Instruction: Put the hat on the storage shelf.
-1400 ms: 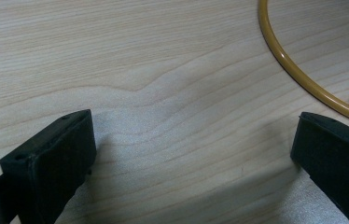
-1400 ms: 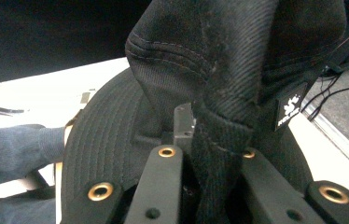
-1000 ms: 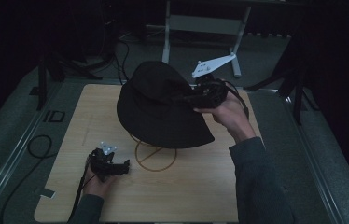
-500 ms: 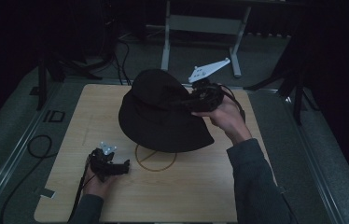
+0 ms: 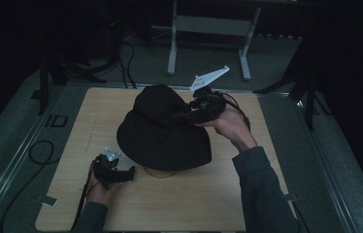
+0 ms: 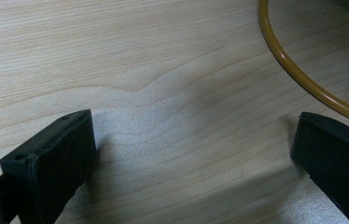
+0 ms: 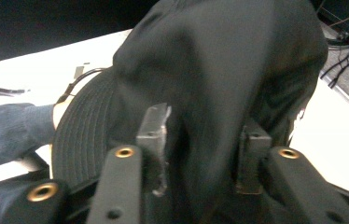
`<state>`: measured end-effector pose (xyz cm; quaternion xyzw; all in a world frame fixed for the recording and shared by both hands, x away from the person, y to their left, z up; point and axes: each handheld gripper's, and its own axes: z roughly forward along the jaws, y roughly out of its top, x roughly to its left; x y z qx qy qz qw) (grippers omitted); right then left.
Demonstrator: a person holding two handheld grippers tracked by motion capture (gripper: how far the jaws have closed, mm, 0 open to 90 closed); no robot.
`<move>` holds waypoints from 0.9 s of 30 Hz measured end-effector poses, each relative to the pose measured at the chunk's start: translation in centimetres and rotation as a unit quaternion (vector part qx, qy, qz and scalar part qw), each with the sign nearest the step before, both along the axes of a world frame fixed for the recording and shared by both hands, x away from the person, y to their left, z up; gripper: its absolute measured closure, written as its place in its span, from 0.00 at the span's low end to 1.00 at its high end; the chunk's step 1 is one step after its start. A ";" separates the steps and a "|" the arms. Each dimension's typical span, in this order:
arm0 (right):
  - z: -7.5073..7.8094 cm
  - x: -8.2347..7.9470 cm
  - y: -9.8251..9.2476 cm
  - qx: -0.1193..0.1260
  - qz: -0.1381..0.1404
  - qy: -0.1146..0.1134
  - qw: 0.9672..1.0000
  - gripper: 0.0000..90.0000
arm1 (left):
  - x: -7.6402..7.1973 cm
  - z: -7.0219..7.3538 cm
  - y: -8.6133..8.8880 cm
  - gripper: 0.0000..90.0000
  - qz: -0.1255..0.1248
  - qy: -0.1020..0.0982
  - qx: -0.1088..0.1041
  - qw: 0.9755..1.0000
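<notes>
Black bucket hat [image 5: 162, 128] draped over wire stand [image 6: 303, 79] at table [image 5: 194, 204] centre; right gripper [image 5: 182, 116] at crown's far-right flank, jaws just opening, crown fold loose between; left gripper [image 5: 131, 173] near-left, jaws apart, empty.

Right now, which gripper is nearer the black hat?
Right. The right gripper is at the black hat, crown fabric between its jaws; the left gripper rests on the table beside the brim, apart from it.
</notes>
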<state>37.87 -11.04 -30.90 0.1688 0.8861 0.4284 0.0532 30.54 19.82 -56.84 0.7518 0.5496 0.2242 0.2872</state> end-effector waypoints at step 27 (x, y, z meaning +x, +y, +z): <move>-0.3 -0.2 2.7 0.010 -0.010 -0.014 1.000 0.56 | 0.0 0.0 0.0 0.00 0.000 0.000 0.000 1.000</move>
